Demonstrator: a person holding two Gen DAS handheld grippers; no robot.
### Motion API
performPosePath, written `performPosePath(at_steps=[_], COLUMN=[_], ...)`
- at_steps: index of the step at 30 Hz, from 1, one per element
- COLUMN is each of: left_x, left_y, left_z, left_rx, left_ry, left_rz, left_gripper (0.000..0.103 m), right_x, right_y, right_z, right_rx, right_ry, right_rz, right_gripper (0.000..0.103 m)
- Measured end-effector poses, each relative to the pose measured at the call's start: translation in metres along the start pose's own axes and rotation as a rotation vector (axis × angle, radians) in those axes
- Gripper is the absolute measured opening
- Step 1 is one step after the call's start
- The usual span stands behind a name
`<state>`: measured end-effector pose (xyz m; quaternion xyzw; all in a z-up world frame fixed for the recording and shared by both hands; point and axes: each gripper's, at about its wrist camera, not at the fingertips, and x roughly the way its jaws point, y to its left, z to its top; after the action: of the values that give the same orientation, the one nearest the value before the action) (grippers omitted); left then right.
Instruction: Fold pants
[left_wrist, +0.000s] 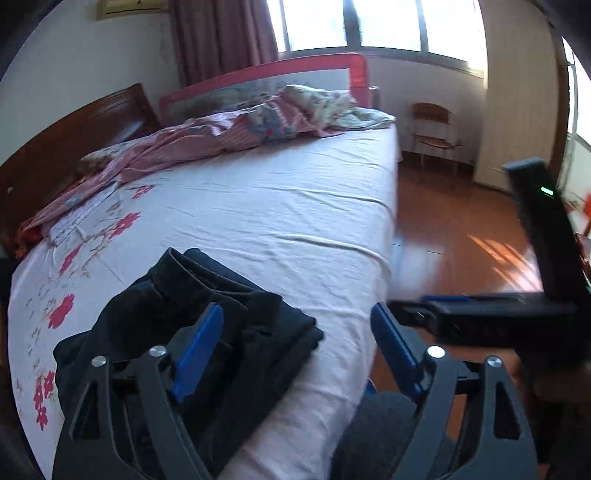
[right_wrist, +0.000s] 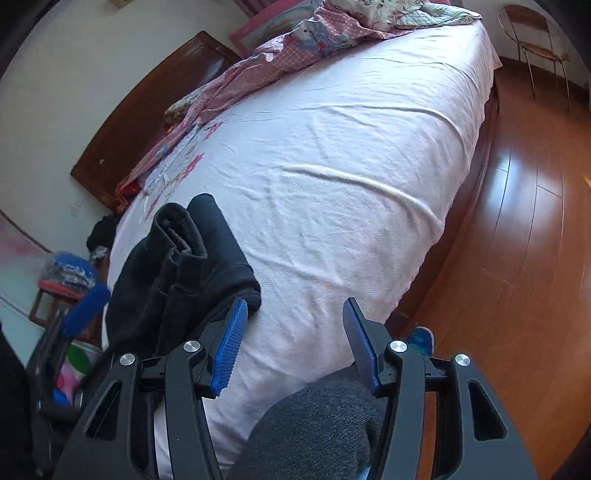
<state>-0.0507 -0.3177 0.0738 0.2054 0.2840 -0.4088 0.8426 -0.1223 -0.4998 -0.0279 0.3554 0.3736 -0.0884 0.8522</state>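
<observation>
The black pants (left_wrist: 207, 325) lie folded in a thick bundle near the front edge of the bed (left_wrist: 266, 206). They also show in the right wrist view (right_wrist: 177, 273), left of the fingers. My left gripper (left_wrist: 295, 343) is open and empty, held above the pants and the bed edge, its left pad over the fabric. My right gripper (right_wrist: 295, 343) is open and empty, above the bare sheet (right_wrist: 332, 184) just right of the pants. The right gripper's black body (left_wrist: 498, 321) shows at the right of the left wrist view.
A crumpled pink quilt (left_wrist: 207, 133) lies at the bed's far side by the wooden headboard (left_wrist: 66, 147). A chair (left_wrist: 436, 133) stands on the wooden floor (right_wrist: 517, 221) beyond the bed. A grey-clothed knee (right_wrist: 314, 424) is below the grippers. Clutter (right_wrist: 74, 280) sits left of the bed.
</observation>
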Motion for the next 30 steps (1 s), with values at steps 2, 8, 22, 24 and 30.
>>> performPosePath(at_steps=[2, 8, 22, 24, 30], left_x=[-0.044, -0.094, -0.107, -0.105, -0.101], left_y=[-0.001, 0.137, 0.187, 0.187, 0.193], left_z=[-0.025, -0.098, -0.168, -0.169, -0.174], left_rx=[0.039, -0.313, -0.593, -0.611, -0.664], left_ry=[-0.021, 0.055, -0.013, -0.005, 0.019], left_rz=[-0.017, 0.124, 0.194, 0.184, 0.188], left_gripper=[0.092, 0.096, 0.096, 0.096, 0.097], right_x=[0.003, 0.036, 0.102, 0.104, 0.084], right_y=[0.015, 0.077, 0.101, 0.120, 0.162], right_z=[0.001, 0.007, -0.008, -0.001, 0.009], right_rx=[0.009, 0.051, 0.271, 0.185, -0.041], right_ry=[0.029, 0.109, 0.221, 0.183, 0.109], right_rz=[0.099, 0.359, 0.170, 0.168, 0.168], right_gripper=[0.053, 0.053, 0.053, 0.052, 0.014])
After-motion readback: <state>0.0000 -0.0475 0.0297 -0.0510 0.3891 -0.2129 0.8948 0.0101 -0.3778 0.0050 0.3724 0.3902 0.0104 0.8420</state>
